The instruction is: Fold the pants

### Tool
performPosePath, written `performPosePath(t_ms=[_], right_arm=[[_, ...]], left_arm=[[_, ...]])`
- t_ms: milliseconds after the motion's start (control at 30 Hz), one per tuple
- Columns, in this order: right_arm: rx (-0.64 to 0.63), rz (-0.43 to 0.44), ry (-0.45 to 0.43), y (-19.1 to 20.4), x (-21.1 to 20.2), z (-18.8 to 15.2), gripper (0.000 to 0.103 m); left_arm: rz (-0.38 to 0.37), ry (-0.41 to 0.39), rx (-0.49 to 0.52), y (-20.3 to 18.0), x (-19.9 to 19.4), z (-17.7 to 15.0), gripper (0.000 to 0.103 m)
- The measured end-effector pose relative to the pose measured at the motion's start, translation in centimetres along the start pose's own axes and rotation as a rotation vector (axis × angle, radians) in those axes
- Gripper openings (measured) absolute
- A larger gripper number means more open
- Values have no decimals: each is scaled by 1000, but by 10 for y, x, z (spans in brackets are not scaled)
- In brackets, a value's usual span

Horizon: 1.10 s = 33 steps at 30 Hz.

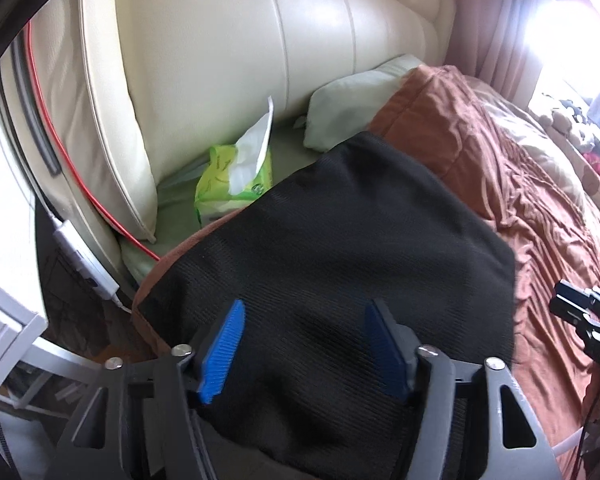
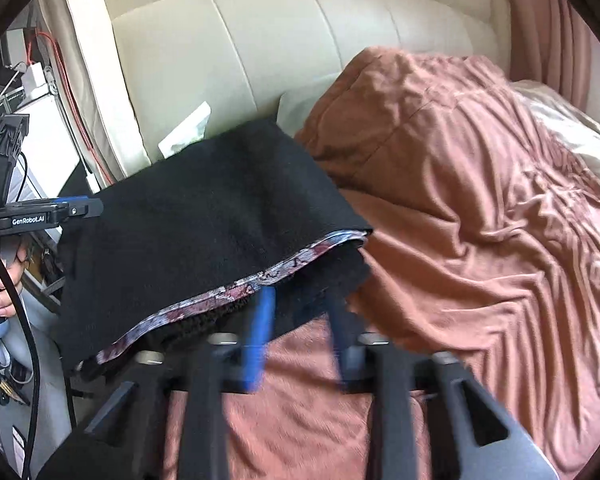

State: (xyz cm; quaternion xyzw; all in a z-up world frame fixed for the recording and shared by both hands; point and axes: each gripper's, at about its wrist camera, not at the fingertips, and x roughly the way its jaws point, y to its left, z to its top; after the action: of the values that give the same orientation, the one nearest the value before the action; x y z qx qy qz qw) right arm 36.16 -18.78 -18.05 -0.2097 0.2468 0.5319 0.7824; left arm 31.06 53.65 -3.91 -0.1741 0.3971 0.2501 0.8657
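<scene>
Lying folded on the bed's brown blanket [image 2: 480,240], black pants [image 1: 340,232]; left gripper [image 1: 304,344], marked "GenRobot.AI", fingers apart over them; right gripper [image 2: 300,320] blurred, apart.

R gripper [image 2: 298,316] is blurring w/ motion, so jaw gap isn't readable. Black pants [image 1: 332,248] are running off the bottom edge, hiding part of the tissue pack [image 1: 232,184]. L gripper [image 2: 78,209] is getting cut off at frame left.

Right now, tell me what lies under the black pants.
The black pants rest on the rust-brown blanket, which shows all around them. Their far edge hides the green tissue pack's lower corner. Whatever lies beneath the blanket is covered.
</scene>
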Motion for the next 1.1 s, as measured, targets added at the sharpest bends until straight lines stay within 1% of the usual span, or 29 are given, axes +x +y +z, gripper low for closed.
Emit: performPosePath(t_ms=[33, 67, 100, 167, 267, 300, 333, 433, 600, 867, 967, 1100], right_arm=[[2, -7, -17, 1, -12, 0, 64], [4, -12, -28, 2, -20, 0, 73], [5, -17, -36, 4, -31, 0, 77], [2, -21, -37, 6, -46, -1, 81], [0, -44, -38, 11, -70, -2, 93], [8, -48, -47, 10, -80, -3, 102], [16, -54, -55, 9, -92, -5, 103], [4, -75, -79, 13, -125, -9, 103], [21, -101, -107, 15, -172, -18, 103], [52, -145, -142, 15, -249, -46, 103], [72, -155, -165, 17, -279, -59, 103], [82, -178, -183, 20, -312, -75, 103]], left_arm=[[-4, -14, 5, -5, -9, 0, 75], [-4, -25, 7, -7, -15, 1, 81], [-6, -35, 8, -10, -21, 1, 88], [-22, -56, 3, -17, -34, 0, 97], [-40, -70, 3, -26, -51, 0, 100], [-52, -74, 11, -31, -57, 0, 102], [-57, -81, 24, -37, -64, -1, 102], [-49, -101, 58, -52, -81, -5, 102], [-95, -119, 64, -73, -113, -13, 102], [-136, -164, 108, -110, -162, -30, 102], [-137, -174, 111, -123, -181, -36, 102], [-174, -199, 116, -140, -208, -46, 102]])
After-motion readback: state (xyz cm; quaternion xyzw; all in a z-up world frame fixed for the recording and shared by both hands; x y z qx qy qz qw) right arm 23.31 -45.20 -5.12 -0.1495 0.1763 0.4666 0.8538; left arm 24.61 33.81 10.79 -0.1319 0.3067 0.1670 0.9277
